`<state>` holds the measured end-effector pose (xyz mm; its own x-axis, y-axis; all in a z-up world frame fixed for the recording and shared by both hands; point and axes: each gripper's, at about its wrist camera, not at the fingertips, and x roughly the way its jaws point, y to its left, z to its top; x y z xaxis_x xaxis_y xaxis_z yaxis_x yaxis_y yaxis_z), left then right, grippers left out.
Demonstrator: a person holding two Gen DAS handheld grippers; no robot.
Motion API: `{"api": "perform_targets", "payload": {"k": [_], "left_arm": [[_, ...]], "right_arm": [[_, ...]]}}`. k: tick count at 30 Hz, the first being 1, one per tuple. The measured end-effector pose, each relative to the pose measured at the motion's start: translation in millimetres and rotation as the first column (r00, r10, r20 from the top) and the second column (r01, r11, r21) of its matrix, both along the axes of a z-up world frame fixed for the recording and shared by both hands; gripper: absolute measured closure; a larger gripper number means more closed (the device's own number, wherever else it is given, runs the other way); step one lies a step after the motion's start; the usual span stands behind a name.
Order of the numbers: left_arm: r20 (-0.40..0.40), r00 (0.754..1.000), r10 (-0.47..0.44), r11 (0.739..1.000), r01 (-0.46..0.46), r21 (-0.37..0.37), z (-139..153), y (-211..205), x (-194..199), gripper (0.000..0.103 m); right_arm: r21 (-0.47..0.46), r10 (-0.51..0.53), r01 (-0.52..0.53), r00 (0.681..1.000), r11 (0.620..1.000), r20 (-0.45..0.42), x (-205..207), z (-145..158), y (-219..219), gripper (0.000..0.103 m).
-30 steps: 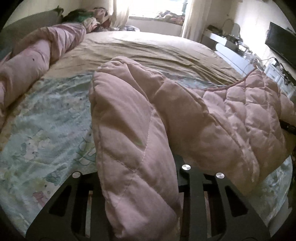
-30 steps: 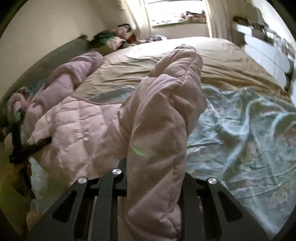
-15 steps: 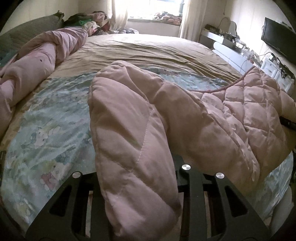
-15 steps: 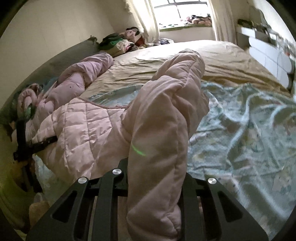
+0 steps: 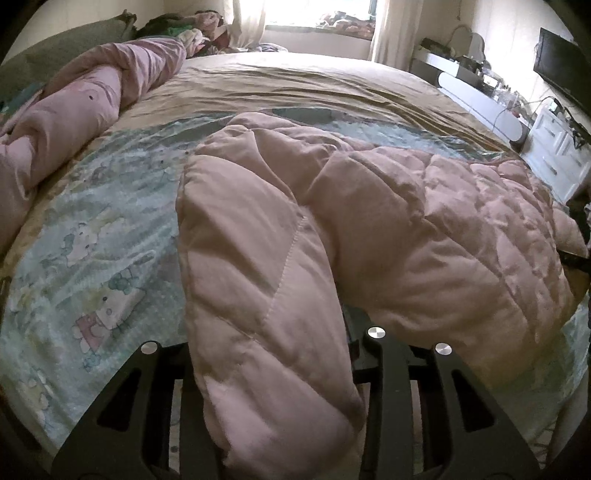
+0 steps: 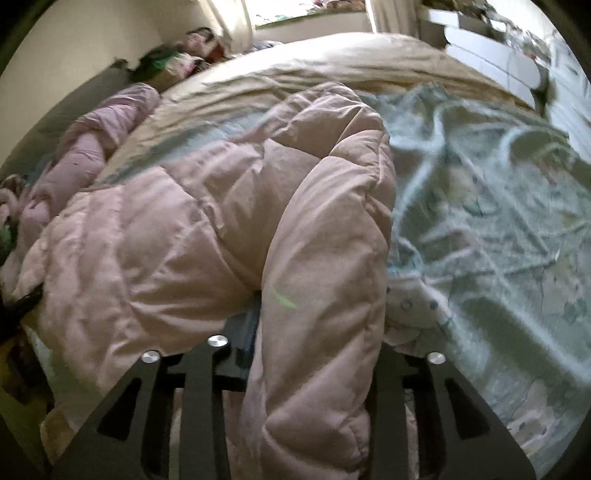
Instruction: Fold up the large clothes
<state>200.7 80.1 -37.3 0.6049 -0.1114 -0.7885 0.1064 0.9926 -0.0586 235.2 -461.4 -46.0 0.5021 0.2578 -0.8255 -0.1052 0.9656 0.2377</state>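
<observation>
Item: pink quilted coat (image 5: 424, 221), puffy, diamond-stitched. Location: near edge of the bed (image 5: 295, 81), lying across the cartoon-print sheet (image 5: 96, 236), held at both ends.

Left gripper (image 5: 273, 398): closed on a thick padded fold of the coat; the fold fills the gap between the two black fingers and spills over them toward the camera. Fingertips hidden under fabric.

Right gripper (image 6: 314, 398): closed on the other padded fold of the coat (image 6: 184, 236), likewise bulging out between the fingers. A small green mark shows on the fabric just above the grip. This view is blurred.

Coat body: sags between the two grips, bunched and creased, its bulk to the right in the left wrist view and to the left in the right wrist view.

Surroundings: tan sheet (image 5: 303, 85) covering the far part of the bed; rolled pink duvet (image 5: 74, 99) along the bed's left side, apart from the coat; heap of clothes (image 5: 192, 33) by the bright window (image 5: 314, 14); white drawers (image 5: 554, 155) and dark screen (image 5: 561, 66) at right.
</observation>
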Motion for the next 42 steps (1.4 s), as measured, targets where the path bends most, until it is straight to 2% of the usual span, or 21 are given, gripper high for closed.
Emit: {"api": "perform_targets", "payload": {"k": [1,3,4,5,10,15,18,22,25,27,29,30,35,42], "left_arm": [[-0.001,1.0,0.0,1.0,0.0,0.0,-1.9,0.0,-0.5,0.075],[0.001,1.0,0.002,1.0,-0.002,0.005,-5.3,-1.3,-1.6,0.074],[0.001,1.0,0.004,1.0,-0.004,0.007,-6.5,-2.2,-2.2,0.073],[0.001,1.0,0.006,1.0,-0.006,0.008,-8.1,-1.8,-2.6,0.072],[0.001,1.0,0.019,1.0,-0.019,0.007,-10.2,-1.6,-4.3,0.068],[0.0,0.999,0.035,0.999,-0.035,0.023,-7.2,-1.8,-9.3,0.063],[0.009,0.999,0.044,0.998,-0.045,0.039,-1.7,-3.0,-16.7,0.058],[0.018,0.998,0.052,0.998,-0.053,0.044,7.6,-3.3,-27.2,0.049],[0.04,0.997,0.061,0.997,-0.062,0.04,18.8,-4.3,-38.4,0.042],[0.071,0.995,0.076,0.996,-0.079,0.045,31.3,-5.2,-49.8,0.026],[0.114,0.99,0.08,0.995,-0.086,0.048,46.8,-7.7,-62.3,0.018],[0.128,0.988,0.08,0.995,-0.087,0.048,53.6,-9.1,-67.5,0.009],[0.215,0.973,0.079,0.994,-0.094,0.057,92.4,-22.1,-104.4,0.009],[0.3,0.951,0.076,0.996,-0.088,0.027,123.9,-35.1,-147.9,0.009]], "right_arm": [[-0.008,-0.007,0.007,1.0,1.0,-0.005,1.0,-4.4,-0.5,0.057],[-0.012,-0.034,0.034,0.999,0.999,-0.015,2.8,-13.1,-2.3,0.05],[-0.013,-0.046,0.045,0.999,0.999,-0.018,3.3,-14.9,-3.3,0.04],[-0.031,-0.067,0.066,0.998,0.997,-0.018,2.9,-16.4,-5.5,0.035],[-0.128,-0.124,0.124,0.992,0.984,0.006,-5.1,-7.9,-6.6,0.011],[-0.23,-0.141,0.161,0.985,0.96,0.1,-25.8,13.2,-3.9,0.007],[-0.253,-0.13,0.177,0.973,0.951,0.192,-44.1,34.3,-1.5,0.004],[-0.191,-0.12,0.176,0.954,0.966,0.274,-68.6,65.4,-2.8,0.004],[-0.189,-0.101,0.166,0.945,0.968,0.31,-81.4,83.3,4.2,0.004],[-0.183,-0.083,0.153,0.936,0.971,0.342,-93.4,97.2,10.4,0.004],[-0.172,-0.065,0.138,0.925,0.975,0.374,-106.5,110.5,20.7,0.004],[-0.165,-0.058,0.131,0.92,0.977,0.388,-112.7,115.2,25.3,0.004],[-0.141,-0.028,0.104,0.888,0.984,0.458,-151.9,142.0,51.8,0.004],[-0.105,-0.009,0.076,0.85,0.991,0.527,-196.0,166.2,76.8,0.004]]}}
